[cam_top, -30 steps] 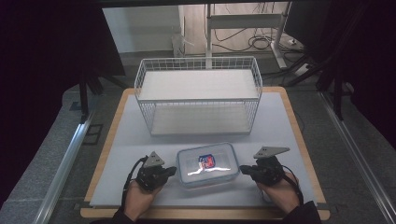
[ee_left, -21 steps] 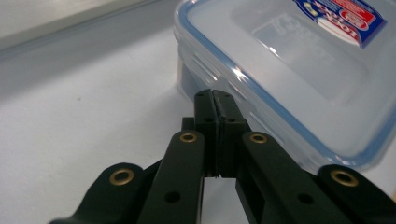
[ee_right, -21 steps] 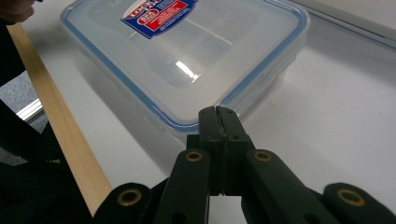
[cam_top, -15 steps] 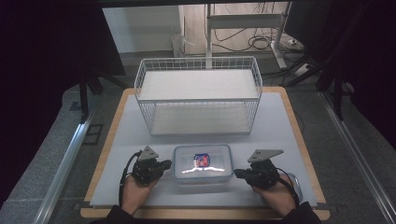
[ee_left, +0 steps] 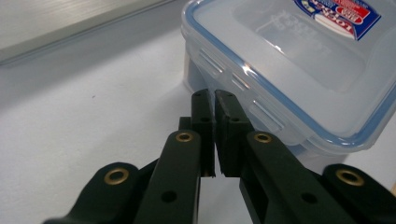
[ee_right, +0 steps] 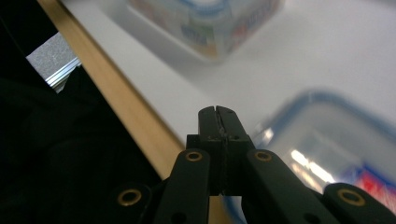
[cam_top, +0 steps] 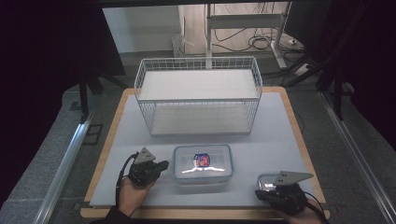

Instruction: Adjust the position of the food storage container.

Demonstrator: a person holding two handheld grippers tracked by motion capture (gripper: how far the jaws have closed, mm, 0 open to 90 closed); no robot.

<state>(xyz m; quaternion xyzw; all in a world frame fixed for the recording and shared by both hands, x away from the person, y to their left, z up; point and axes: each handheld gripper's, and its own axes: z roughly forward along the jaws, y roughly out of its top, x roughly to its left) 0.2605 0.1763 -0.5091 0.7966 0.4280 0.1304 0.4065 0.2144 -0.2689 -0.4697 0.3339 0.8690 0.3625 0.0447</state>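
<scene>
High view shows my left gripper (cam_top: 161, 166) low at the near left of the table, its tips just beside the left wall of the clear container (cam_top: 202, 162). From the left gripper view my jaws are clenched, with only a thin slit between them and nothing held, and the fingertips (ee_left: 204, 103) are very close to the container (ee_left: 299, 60), next to a latch of its blue-edged lid; whether they touch it I cannot tell.

My right gripper (cam_top: 260, 195) is at the near right corner, well apart from that container, and my right hand (cam_top: 306, 215) comes in from the near edge. Its jaws are also pressed together with nothing between them, as the right gripper view shows (ee_right: 218, 112). Just beside it lies a second small container (cam_top: 268, 179) with a blue rim, partly hidden by the grey plate of the gripper. In the right gripper view this one (ee_right: 327, 140) is blurred.

The clear container stands in the near middle of the white table (cam_top: 280, 135), between my two grippers. Beyond it, on the far half, stands a white wire basket (cam_top: 198, 95).
</scene>
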